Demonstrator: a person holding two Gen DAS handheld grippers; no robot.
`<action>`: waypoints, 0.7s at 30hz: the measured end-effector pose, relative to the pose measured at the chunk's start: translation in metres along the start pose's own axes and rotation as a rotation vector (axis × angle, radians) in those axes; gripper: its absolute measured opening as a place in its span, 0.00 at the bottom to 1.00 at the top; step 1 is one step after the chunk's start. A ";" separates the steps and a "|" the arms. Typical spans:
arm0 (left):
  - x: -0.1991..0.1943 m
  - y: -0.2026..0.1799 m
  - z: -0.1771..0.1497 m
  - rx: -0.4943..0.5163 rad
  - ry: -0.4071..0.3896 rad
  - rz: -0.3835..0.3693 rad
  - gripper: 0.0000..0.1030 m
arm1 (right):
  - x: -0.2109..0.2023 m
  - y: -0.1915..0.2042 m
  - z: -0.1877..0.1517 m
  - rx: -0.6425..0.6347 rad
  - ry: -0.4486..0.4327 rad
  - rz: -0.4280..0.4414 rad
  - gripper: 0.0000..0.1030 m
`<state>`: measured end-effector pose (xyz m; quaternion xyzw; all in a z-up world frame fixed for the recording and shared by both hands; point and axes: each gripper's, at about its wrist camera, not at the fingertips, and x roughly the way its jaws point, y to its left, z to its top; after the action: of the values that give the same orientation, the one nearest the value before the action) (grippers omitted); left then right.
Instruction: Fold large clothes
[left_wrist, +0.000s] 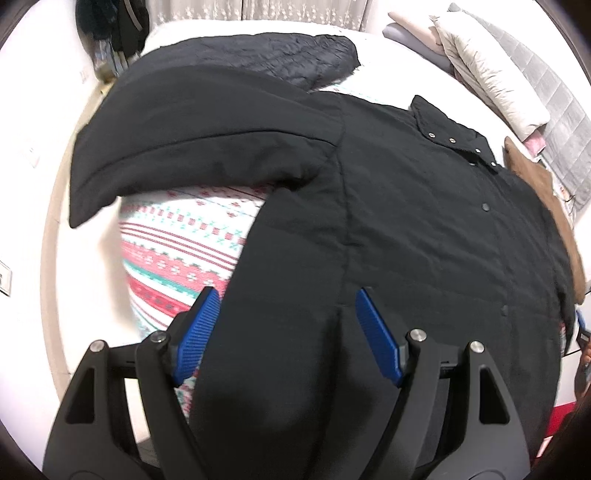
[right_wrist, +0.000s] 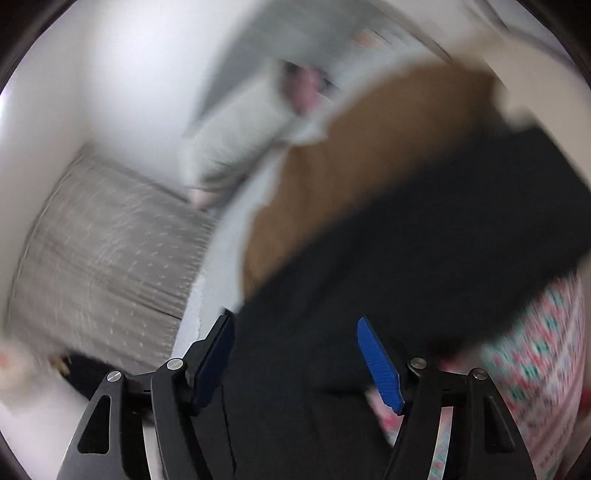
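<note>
Black coat (left_wrist: 424, 229), large and padded, lies spread across a bed over a red, white and green patterned blanket (left_wrist: 184, 254); that is what the left wrist view shows. One sleeve (left_wrist: 192, 147) stretches out to the left, away from the body, and a row of snap buttons (left_wrist: 463, 146) runs down the front on the right. The left gripper (left_wrist: 286, 325) hovers at the coat's near hem with its jaws wide, nothing between them; the blue pads (left_wrist: 376, 332) straddle the left edge of the fabric. Pillows and folded bedding (left_wrist: 491, 74) sit at the far right of the bed. The right wrist view is heavily blurred. It shows the right gripper (right_wrist: 295, 350) with jaws also wide and empty, above dark coat fabric, with a brown garment (right_wrist: 369, 155) lying just beyond the coat. To do this step well, I judge each gripper should bite the hem close to a corner, taking all layers, so the thick fabric lifts evenly and does not slip when folded upward.
</note>
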<state>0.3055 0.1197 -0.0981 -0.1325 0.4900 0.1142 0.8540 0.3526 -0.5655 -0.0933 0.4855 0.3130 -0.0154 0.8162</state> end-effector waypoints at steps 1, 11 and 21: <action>0.000 0.000 -0.001 0.007 0.003 -0.001 0.74 | 0.001 -0.018 0.003 0.050 0.022 -0.048 0.69; 0.007 -0.013 -0.006 0.036 0.028 -0.013 0.74 | -0.015 -0.113 0.018 0.358 -0.055 -0.061 0.69; 0.008 -0.020 -0.007 0.051 0.022 -0.014 0.74 | -0.032 -0.090 0.031 0.159 -0.254 -0.143 0.10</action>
<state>0.3103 0.0991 -0.1055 -0.1154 0.5011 0.0941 0.8525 0.3125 -0.6472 -0.1368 0.5191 0.2389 -0.1592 0.8050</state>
